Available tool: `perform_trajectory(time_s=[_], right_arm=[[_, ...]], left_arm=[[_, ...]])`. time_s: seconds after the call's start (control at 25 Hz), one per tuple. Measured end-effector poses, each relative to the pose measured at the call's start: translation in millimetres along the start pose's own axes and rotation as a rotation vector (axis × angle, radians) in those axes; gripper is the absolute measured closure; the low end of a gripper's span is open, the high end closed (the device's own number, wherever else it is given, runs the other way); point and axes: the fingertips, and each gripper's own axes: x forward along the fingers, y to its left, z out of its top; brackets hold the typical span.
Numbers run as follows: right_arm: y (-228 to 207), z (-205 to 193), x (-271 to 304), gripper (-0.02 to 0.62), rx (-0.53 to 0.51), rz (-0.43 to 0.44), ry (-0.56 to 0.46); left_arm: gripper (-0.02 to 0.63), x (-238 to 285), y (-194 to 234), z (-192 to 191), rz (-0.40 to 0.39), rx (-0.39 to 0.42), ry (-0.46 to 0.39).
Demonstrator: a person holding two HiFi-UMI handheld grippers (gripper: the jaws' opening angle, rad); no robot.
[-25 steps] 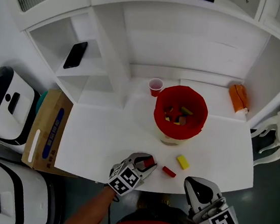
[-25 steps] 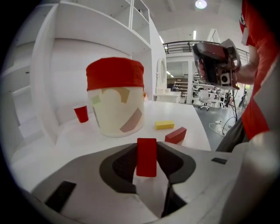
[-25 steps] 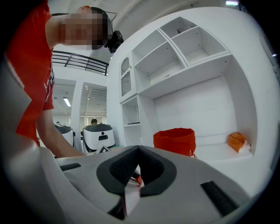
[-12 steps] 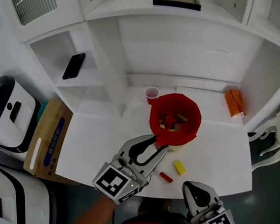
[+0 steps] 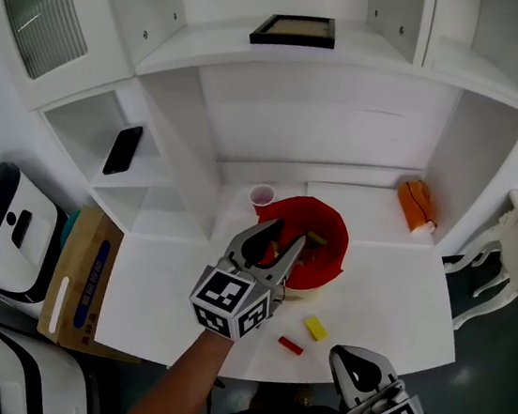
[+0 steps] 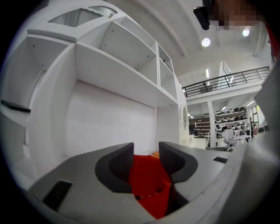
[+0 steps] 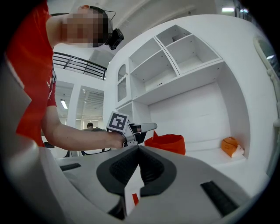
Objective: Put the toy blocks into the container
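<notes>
Left gripper [image 5: 286, 234] jaws just opening over red bucket [image 5: 323, 263], red block [image 6: 153, 197] apparently loose between them. Right gripper [image 5: 346, 358] closed, empty. Yellow block [image 5: 316, 328]: likely light, rigid; pinch flat sides.

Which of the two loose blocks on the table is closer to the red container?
The yellow block. It lies nearer the red container than the smaller, thin red block, which sits farther out toward the person.

Head view: high up, looking steeply down on table [image 5: 391, 285] and shelves [image 5: 281, 110]; left gripper view: level, close over container [image 6: 148, 175], facing back wall [image 6: 109, 118]; right gripper view: level from table's near edge, farther off; container shared by all three.
</notes>
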Motion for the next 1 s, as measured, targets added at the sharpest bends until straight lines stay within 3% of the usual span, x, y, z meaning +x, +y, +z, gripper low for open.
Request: perform_trajectory(time_s=[0.08,0.16,0.32,0.52,0.72,1.0], right_arm=[[-1.0,-6.9,-1.6,0.589,-0.015,0.018,0.038],[-2.2,-10.8,0.1,0.589,-0.018,0.025,0.055],[-2.5,-20.2,9.6,0.589,-0.024,0.035,0.076],[2.4,-54.7,21.9,0.565,-0.057,0.075,0.192],[8.4,-109.1,34.6,0.545,-0.095,0.134,0.365],[17.1,-171.8,51.5,0.483,-0.188,0.212,0.616]], left_arm=[[0.376,3.2,-0.1,-2.7,-0.003,-0.006,0.011],[0.376,1.7,-3.4,0.1,-0.013,-0.004,0.003],[0.487,-17.4,-14.9,12.4,-0.022,0.019,-0.045],[0.581,-57.9,-35.4,1.0,-0.021,0.037,-0.044],[0.591,-97.0,-58.7,-23.6,-0.022,0.042,0.003],[0.591,-139.4,-76.4,-51.7,0.004,-0.032,0.082]])
